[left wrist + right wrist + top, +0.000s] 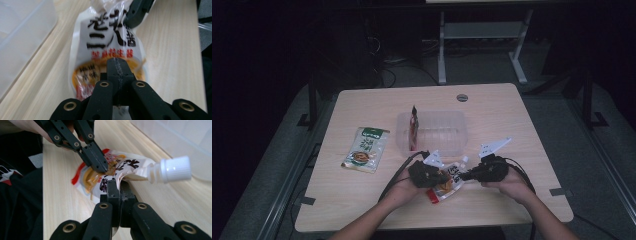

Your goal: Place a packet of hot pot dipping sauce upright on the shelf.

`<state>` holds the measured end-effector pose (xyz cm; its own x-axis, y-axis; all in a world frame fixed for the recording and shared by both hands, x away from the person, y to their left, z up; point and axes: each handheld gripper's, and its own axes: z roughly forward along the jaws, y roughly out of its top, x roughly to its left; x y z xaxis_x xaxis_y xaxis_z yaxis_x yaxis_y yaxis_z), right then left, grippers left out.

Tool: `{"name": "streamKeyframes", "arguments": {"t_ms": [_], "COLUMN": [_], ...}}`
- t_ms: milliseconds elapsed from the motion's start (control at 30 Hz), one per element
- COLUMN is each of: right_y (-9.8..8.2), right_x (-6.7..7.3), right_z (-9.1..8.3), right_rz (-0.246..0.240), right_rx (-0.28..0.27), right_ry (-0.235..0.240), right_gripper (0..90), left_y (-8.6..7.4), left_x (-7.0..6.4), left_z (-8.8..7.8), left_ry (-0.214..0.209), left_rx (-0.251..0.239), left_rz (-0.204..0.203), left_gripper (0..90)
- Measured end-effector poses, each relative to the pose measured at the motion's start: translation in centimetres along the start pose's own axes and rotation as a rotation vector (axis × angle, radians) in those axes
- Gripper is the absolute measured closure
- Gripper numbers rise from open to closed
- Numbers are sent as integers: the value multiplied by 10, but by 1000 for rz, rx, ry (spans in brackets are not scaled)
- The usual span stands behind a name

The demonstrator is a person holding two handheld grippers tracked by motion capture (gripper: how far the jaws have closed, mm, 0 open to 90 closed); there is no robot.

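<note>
A white spouted pouch [453,176] with black characters and an orange-red bottom lies near the table's front edge. My left gripper [441,177] is shut on its orange end, and in the left gripper view the closed tips [117,65] pinch the pouch [107,37]. From the other side my right gripper [465,175] is shut on the pouch's edge close to the spout. In the right gripper view its jaws [117,187] clamp the pouch film [130,166] beside the white screw cap [175,168], with the left gripper [97,161] across from it.
A clear plastic tub [462,136] stands just behind the pouch, with a red packet [413,127] upright at its left wall. A green and white packet [366,149] lies flat on the wooden table [362,205] to the left. The tub's wall [180,135] is close to the cap.
</note>
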<state>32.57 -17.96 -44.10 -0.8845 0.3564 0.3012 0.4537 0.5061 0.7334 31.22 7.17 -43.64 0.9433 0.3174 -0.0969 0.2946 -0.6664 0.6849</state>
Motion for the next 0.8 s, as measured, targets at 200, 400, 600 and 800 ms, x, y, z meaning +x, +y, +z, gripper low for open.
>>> {"name": "streamKeyframes", "arguments": {"t_ms": [200,400,600,800], "right_y": [9,22,34,42], "right_x": [4,15,22,27], "right_z": [-2,-3,-2,-2], "right_rz": [-25,-81,-121,-155], "right_rx": [-40,-75,-105,-140], "right_ry": [29,60,103,130], "right_gripper": [891,892,892,891], "left_y": [-12,-31,-27,-13], "left_x": [3,14,23,13], "left_z": [-31,-46,-33,-15], "left_ry": [26,68,46,-16], "left_rx": [-25,-27,-40,-60], "left_rz": [-16,-65,-97,-71], "left_gripper": [898,898,898,898]}}
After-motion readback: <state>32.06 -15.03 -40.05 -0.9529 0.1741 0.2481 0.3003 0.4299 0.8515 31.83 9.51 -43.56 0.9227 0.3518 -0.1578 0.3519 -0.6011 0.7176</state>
